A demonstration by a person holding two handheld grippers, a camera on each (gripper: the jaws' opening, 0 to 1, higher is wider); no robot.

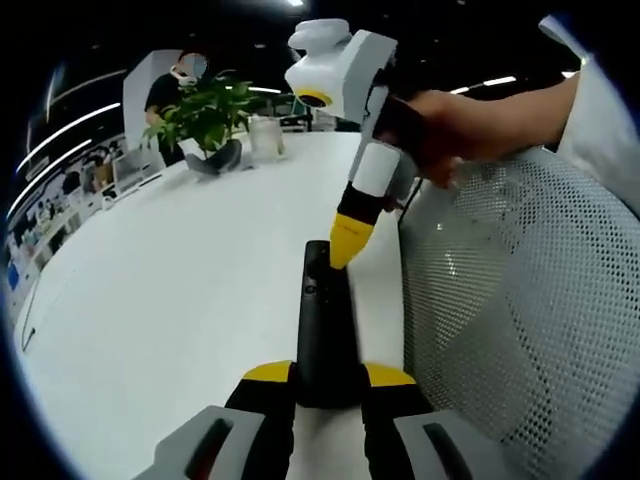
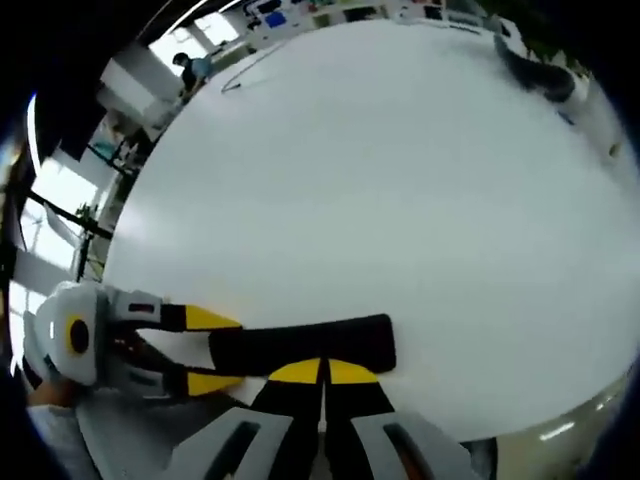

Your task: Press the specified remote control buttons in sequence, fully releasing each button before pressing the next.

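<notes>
Your remote control (image 1: 325, 320) is a slim black bar lying along the bench (image 1: 180, 300) close to its near edge, beside the mesh chair back (image 1: 520, 300). Its long axis runs straight away from your left gripper (image 1: 328, 385); in the left gripper view the rear end sits between the yellow-tipped jaws, which are clamped on it from both sides, and the button end points away from you, toward the potted plant (image 1: 205, 115) at the far side of the bench.

That button end is where your right gripper (image 1: 348, 245) comes in. In the left gripper view it reaches down from above, its jaws closed together into a single yellow point that sits at the right edge of the remote's far end, touching it or just above it; you cannot tell which from here. In the right gripper view the remote control (image 2: 300, 345) lies crosswise, directly ahead of the closed tips of the right gripper (image 2: 322, 372), with the left gripper (image 2: 205, 350) holding the bar's end on the left of that view.

So the move turns on this: the buttons lie along the bar's axis, and your pressing tip is at the far end, slightly off to the side nearest the chair. You would probably need to slide the tip inward across the bar's width to centre it on a button, then press straight down while the left jaws keep the bar from pivoting.
</notes>
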